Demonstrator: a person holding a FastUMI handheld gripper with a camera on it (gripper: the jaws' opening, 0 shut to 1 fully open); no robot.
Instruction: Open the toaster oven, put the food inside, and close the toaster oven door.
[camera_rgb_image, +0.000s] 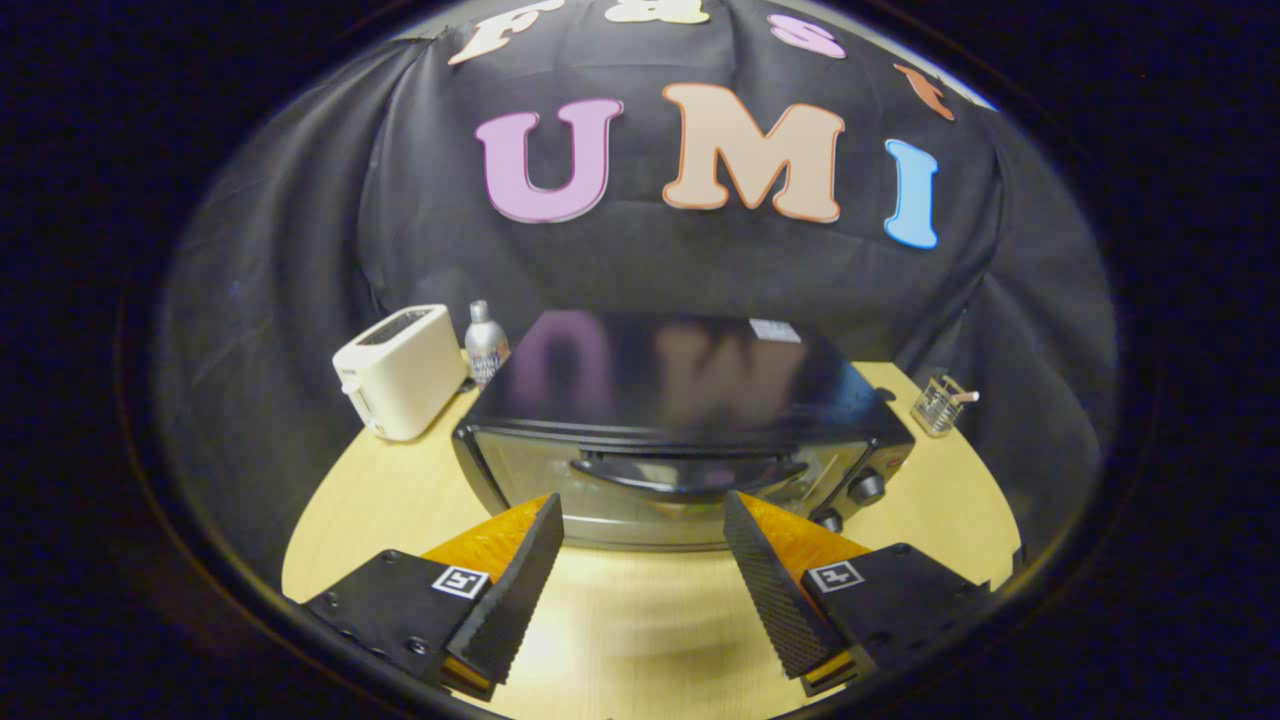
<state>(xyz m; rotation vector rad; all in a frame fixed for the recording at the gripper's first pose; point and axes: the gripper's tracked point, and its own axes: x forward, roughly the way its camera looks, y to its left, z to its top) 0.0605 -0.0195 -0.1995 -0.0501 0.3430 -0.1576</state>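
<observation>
Gripper view looks down over a pale wooden table (400, 500) toward a black toaster oven (680, 420), which stands just ahead of the gripper (645, 520) and slightly beyond its fingertips. The two fingers are spread wide apart and hold nothing; bare tabletop shows between them. The oven's door is closed, its glass front facing the gripper, and the dark curved door handle (690, 475) runs across the top of the door, in line with the gap between the fingers but not touched by them. Two round knobs (866, 488) sit on the oven's right-hand panel. The oven's glossy top reflects the wall behind. To the oven's left stands a cream pop-up toaster (400, 372), and between the two, farther back, a small silver bottle (485, 345). Off to the oven's right, near the table's far edge, is a small clear container (938, 405) with something thin sticking out of it; what it is cannot be told.
</observation>
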